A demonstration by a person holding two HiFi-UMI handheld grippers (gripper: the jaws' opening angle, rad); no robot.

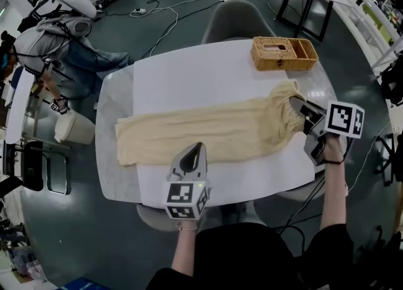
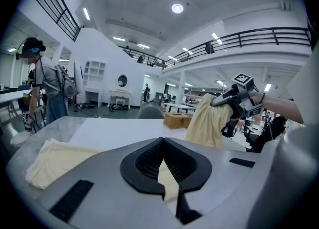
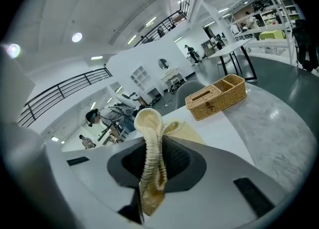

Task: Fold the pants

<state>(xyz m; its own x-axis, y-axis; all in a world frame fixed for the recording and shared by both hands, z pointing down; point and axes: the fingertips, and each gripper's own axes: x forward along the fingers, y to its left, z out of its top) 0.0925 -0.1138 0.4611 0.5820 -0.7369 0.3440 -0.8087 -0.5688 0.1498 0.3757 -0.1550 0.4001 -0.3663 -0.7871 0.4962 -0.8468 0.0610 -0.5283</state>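
Pale yellow pants (image 1: 208,131) lie stretched left to right across the white table (image 1: 189,68). My right gripper (image 1: 296,103) is shut on the bunched waistband end (image 3: 149,123) and holds it raised off the table at the right; in the left gripper view that end hangs as a lifted fold (image 2: 207,121). My left gripper (image 1: 199,147) sits over the front edge of the pants at mid-length, its tips together. A sliver of yellow cloth (image 2: 168,178) shows in the gap behind those tips. I cannot tell whether they pinch it.
A wicker basket (image 1: 283,53) stands at the table's back right. A grey chair (image 1: 236,21) is behind the table. A person with a backpack (image 1: 56,43) bends over at the far left. Cables lie on the floor beyond.
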